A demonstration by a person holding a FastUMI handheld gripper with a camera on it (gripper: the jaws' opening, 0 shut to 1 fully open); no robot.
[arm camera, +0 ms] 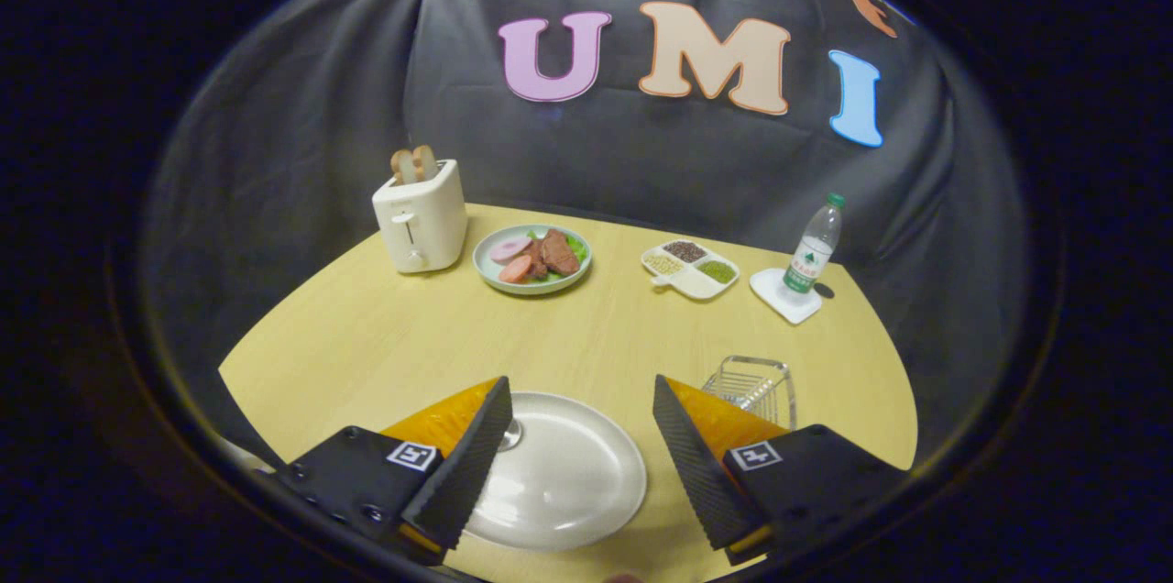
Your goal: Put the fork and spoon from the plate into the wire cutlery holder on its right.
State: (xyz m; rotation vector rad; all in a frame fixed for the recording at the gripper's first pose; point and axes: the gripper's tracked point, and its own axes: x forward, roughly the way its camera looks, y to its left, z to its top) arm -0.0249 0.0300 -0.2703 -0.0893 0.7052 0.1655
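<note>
Your claw (582, 436) hangs wide open over the white plate (568, 482). A spoon bowl (510, 434) peeks from behind the left finger; the fork can't be seen. Wire cutlery holder (753, 386) sits beyond the right finger. The metal looks thin and slick; pinch mid-handle.

White oval plate (568, 482) on the wooden table, a metal utensil tip (511, 434) at its left rim; wire holder (753, 386) just right.
</note>
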